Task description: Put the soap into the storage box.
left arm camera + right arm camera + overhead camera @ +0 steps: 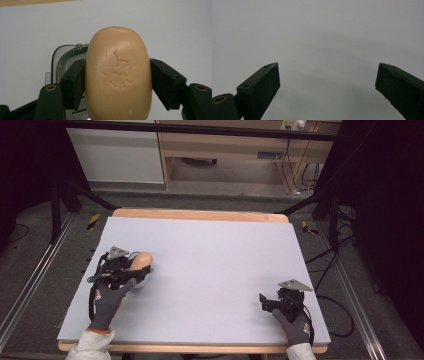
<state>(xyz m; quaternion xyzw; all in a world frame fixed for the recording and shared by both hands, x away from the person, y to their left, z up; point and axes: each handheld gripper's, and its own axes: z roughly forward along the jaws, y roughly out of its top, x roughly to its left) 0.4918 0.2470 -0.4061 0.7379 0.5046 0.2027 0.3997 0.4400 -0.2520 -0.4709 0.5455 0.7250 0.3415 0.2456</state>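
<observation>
Even overhead light is falling on the pale lavender tabletop (210, 265) in the high view, while the floor and the edges of the frame are sinking into near black. That view is looking soft and low in detail. In the left gripper view the tan oval bar of soap (118, 75) is staying sharp and catching a mild sheen. In the right gripper view the surface is going dim and grey, with a soft shadow spreading between the jaws.
</observation>
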